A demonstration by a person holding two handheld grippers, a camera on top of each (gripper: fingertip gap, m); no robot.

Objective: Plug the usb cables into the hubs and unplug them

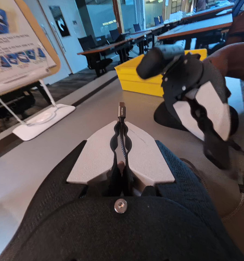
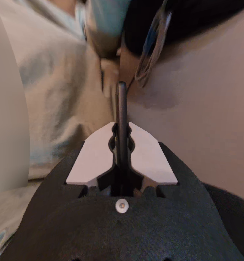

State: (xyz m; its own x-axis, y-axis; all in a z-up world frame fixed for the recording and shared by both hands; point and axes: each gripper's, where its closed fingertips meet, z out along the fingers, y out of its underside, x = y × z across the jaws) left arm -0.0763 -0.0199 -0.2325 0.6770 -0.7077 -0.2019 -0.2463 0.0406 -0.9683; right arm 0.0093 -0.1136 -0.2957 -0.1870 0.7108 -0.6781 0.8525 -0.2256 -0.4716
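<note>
I am looking at a grey table [image 1: 90, 127] that is carrying everything here. A white sign stand [image 1: 43, 120] is sitting on its left edge, base flat on the surface. A yellow bin [image 1: 139, 83] is resting farther back, right of centre. A braided cable [image 1: 241, 200] is lying in a loose curve at the right.

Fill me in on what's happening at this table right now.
A person works two handheld grippers over a grey table. The left gripper is shut on a braided USB cable, its plug sticking out past the fingertips, not in any port. The right gripper is clamped on a thin dark slab, probably the hub. Nothing is plugged in yet.
</note>
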